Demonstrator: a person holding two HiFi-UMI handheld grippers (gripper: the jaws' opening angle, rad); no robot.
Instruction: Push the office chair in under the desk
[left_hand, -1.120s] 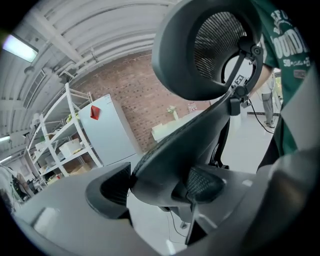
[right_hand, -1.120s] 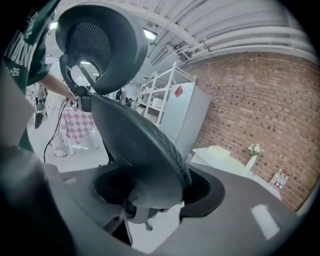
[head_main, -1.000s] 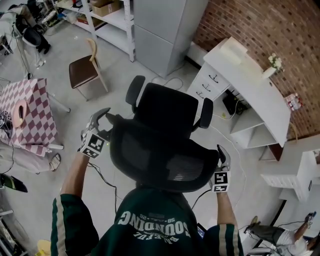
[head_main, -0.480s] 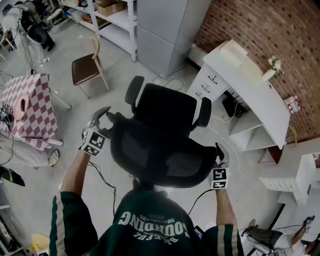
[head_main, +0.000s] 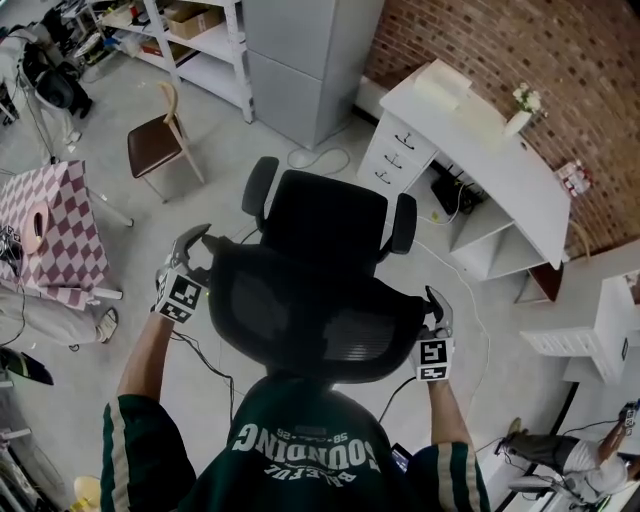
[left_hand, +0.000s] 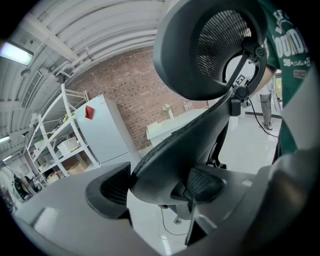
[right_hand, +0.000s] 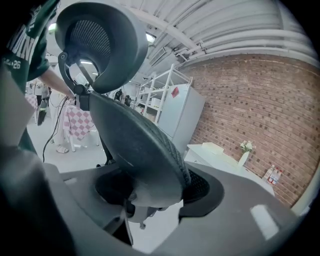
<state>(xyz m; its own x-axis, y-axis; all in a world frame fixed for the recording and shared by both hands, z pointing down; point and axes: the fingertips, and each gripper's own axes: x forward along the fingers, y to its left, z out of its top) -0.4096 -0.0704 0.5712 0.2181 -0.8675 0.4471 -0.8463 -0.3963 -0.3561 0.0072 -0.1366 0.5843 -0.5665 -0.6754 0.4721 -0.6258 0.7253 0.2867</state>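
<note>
The office chair (head_main: 325, 220) stands on the open floor (head_main: 250, 130), near the white table (head_main: 480, 125) but not yet under it. The table is ahead of the chair and to the right, by the brick wall (head_main: 560, 60). The person stands behind the chair and holds its backrest (head_main: 310, 320) from both sides. The left gripper (head_main: 195, 243) takes the left edge of the backrest, and its fingers (left_hand: 114, 186) pinch this edge between them. They stand wide apart only because the edge is thick. The right gripper (head_main: 433, 303) does the same on the right edge, with its fingers (right_hand: 202, 186) closed on it. I think one grip on each side is chosen so that the chair can be steered and does not swivel away when pushed. The remaining work seems to be to roll it forward and rightward into the table's opening (head_main: 480, 235).
</note>
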